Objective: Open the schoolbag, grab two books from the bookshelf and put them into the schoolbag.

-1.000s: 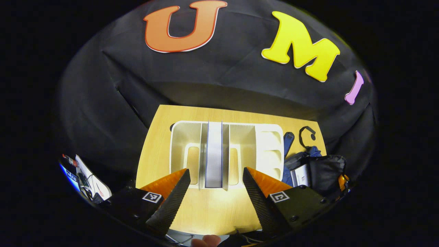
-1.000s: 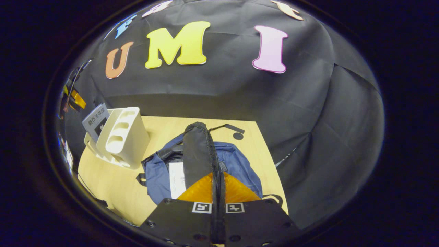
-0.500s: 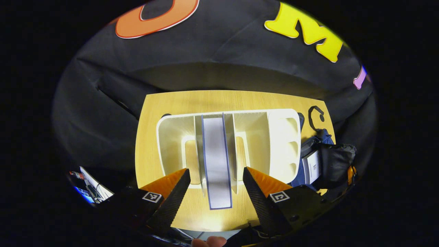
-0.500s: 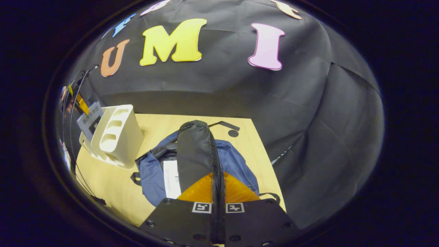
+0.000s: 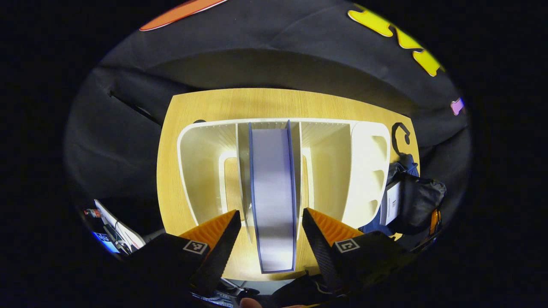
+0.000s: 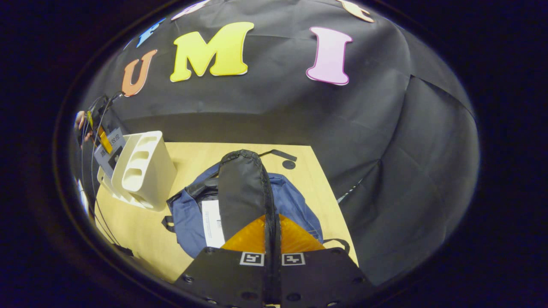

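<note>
second book lined up for the grab

left gripper view: left gripper [image 5: 267,224], fingers spread wide, is straddling the upright book [image 5: 274,196] in the white bookshelf [image 5: 201,171]; closing squarely should work best.

right gripper view: right gripper [image 6: 272,233] is pinching the schoolbag [image 6: 244,201] flap [image 6: 242,188] open, one book [image 6: 212,222] lying inside.

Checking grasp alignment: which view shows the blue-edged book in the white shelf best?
Left gripper view: the blue-edged book stands edge-on in the white plastic bookshelf, centred between the open left gripper. Right gripper view catches just its cover corner, at the far left behind the shelf.
</note>
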A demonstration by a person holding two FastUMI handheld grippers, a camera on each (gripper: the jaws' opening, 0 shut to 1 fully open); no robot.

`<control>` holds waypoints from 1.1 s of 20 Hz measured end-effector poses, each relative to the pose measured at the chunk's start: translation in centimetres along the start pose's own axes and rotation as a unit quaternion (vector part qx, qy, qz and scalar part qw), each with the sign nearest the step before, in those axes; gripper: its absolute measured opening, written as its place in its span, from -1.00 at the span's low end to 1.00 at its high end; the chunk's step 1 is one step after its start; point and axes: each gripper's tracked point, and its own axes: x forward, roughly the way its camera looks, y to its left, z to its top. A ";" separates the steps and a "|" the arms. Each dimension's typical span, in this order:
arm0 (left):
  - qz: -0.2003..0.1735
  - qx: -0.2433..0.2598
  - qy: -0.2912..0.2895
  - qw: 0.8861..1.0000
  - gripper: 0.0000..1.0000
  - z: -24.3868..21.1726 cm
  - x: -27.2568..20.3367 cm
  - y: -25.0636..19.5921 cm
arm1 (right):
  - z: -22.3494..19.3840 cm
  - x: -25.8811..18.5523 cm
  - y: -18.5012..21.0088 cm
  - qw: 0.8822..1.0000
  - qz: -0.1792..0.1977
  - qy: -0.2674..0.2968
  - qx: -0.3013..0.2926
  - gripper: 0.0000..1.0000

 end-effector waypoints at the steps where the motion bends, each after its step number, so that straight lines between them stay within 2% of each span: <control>1: 0.004 -0.001 0.004 1.000 0.72 0.1 0.0 0.1 | 0.0 0.0 -0.1 1.000 -0.001 -0.001 -0.001 -0.99; 2: 0.008 0.000 0.007 1.000 0.69 0.1 0.2 0.3 | 0.0 0.0 -0.2 1.000 -0.002 -0.001 -0.001 -0.99; 3: 0.012 0.000 0.010 1.000 0.75 0.2 0.2 0.4 | 0.0 0.0 -0.2 1.000 -0.002 0.000 0.000 -0.99; 5: 0.019 -0.003 0.016 1.000 0.54 0.3 0.7 0.5 | -0.1 -0.1 -0.2 1.000 -0.002 0.001 0.004 -0.99; 6: 0.021 -0.005 0.019 1.000 0.59 0.2 0.9 0.6 | -0.2 -0.1 -0.2 1.000 -0.002 0.001 0.003 -0.99; 7: 0.024 -0.007 0.023 0.999 0.44 0.1 1.0 0.7 | -0.2 -0.1 -0.3 1.000 -0.003 0.000 0.001 -0.99; 8: 0.026 -0.010 0.027 0.999 0.41 0.0 1.2 0.8 | -0.1 0.0 -0.4 1.000 -0.003 0.000 0.001 -0.99; 10: 0.034 -0.021 0.035 0.999 0.22 -0.3 1.2 1.0 | -0.2 0.0 -0.2 1.000 0.000 0.000 0.002 -0.99; 13: 0.027 -0.041 0.032 0.998 -0.08 -0.5 1.0 0.8 | -0.3 -0.2 0.0 1.000 0.005 -0.001 0.004 -0.99; 17: 0.019 -0.057 0.016 0.998 -0.12 -1.3 -0.5 0.8 | -0.4 -0.2 -0.1 1.000 0.011 -0.003 0.002 -0.99; 22: -0.002 -0.070 -0.015 0.997 -0.16 -3.8 -5.5 0.6 | -0.4 -0.7 0.4 1.000 0.022 -0.011 0.000 -0.99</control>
